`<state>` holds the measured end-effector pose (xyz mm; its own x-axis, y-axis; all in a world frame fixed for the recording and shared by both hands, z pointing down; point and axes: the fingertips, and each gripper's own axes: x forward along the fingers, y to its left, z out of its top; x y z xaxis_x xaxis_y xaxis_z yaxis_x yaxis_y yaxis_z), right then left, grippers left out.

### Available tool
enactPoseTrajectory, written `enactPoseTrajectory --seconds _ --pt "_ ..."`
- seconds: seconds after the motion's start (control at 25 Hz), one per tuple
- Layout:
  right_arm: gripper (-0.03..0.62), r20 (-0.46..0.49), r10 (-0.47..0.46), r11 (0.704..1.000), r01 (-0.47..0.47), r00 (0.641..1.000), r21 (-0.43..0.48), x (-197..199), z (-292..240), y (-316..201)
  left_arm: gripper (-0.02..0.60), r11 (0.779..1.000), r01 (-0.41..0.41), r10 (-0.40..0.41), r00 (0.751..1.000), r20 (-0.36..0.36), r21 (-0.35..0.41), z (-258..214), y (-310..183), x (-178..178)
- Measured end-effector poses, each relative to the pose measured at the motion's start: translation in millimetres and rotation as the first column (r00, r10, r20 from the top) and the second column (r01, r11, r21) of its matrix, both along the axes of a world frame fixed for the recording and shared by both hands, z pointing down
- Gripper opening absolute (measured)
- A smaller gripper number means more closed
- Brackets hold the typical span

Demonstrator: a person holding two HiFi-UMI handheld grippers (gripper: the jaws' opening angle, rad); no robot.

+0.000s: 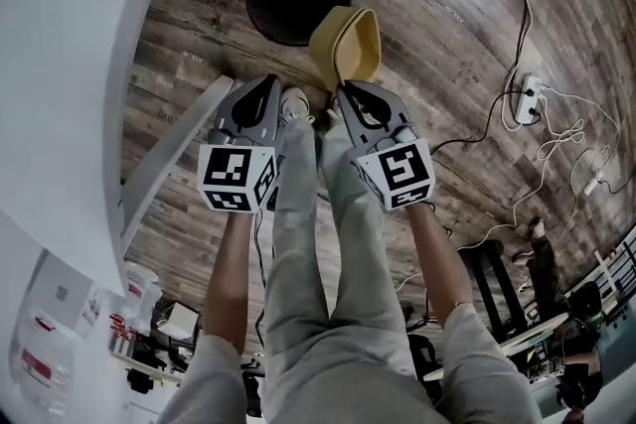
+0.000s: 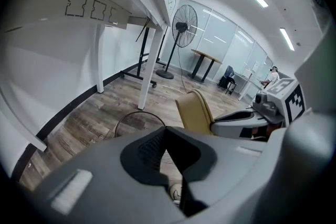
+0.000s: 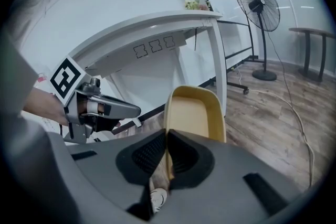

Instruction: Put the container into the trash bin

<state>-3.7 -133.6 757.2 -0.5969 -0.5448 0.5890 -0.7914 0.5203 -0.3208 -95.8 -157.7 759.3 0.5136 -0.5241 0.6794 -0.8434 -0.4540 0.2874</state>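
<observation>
Down over the wood-plank floor [image 1: 447,35], between the person's two legs in the head view, I have both grippers pointing downward side by side, their marker cubes facing up at me. My right gripper [image 1: 343,90] has its jaws pressed together on one thin side wall of the yellow container [image 1: 348,40]. The right gripper view shows that wall running straight down into the seam between the two black ribbed pads. The container stands up on edge ahead of the jaws, its open face turned toward the left gripper. It is clear of the floor and carried by this grip alone. The round black trash bin [image 1: 288,0] stands on the floor just beyond the gripper tips. In the head view the container's edge overlaps the bin's lower right rim, but from this steep angle I can't say whether it sits over the opening or just beside it. In the left gripper view it looks to be to the right of the rim. My left gripper [image 1: 269,80] sits just beside the right one with its jaws closed tip to tip and nothing between them; only floor and a pale shoe [image 1: 295,102] show below the pads. A white table [image 1: 60,35] curves along the left, and a power strip [image 1: 527,99] with loose white cables lies well off to the right.
</observation>
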Motion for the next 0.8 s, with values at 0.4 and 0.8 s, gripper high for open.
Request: enactPoseTrajectory --seconds 0.4,0.8 --pt "0.028 0.018 -0.021 1.000 0.020 1.000 0.021 -9 31 0 0.009 1.000 -0.012 0.012 1.000 0.006 0.006 35 -8 5" --pt "0.028 0.048 -0.040 0.997 0.037 0.998 0.063 -30 50 -19 0.009 1.000 0.005 -0.005 1.000 0.003 -0.002 63 -8 2"
